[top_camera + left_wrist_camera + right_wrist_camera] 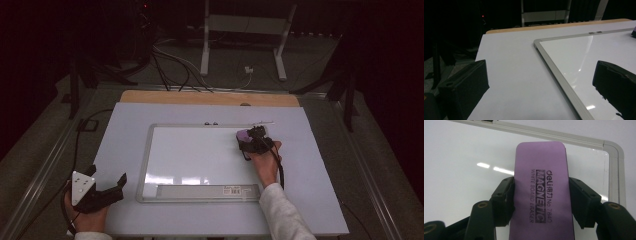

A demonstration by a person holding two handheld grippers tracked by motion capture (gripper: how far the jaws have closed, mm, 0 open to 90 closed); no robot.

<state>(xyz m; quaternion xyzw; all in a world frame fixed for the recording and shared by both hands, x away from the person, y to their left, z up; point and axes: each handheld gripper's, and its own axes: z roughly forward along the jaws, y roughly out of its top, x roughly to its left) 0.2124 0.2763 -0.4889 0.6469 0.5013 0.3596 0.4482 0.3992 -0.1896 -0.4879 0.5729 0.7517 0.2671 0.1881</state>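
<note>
A white board (200,155) with a grey metal frame lies flat on the pale table top. My right gripper (248,137) is shut on a purple magnetic whiteboard eraser (541,190) near the board's far right corner (614,147); the black pads (504,197) press on both long sides of the eraser, which lies flat on the board. In the high view the eraser (242,134) shows as a purple patch at the gripper's tip. My left gripper (117,187) rests at the table's near left, open with nothing between its fingers (464,87), left of the board's frame (554,67).
A label strip (207,191) runs along the board's near edge. A wooden edge (210,97) lines the table's far side. Beyond it, cables (170,70) and a white stand (242,35) are on the dark floor. A cable (77,135) trails at the left.
</note>
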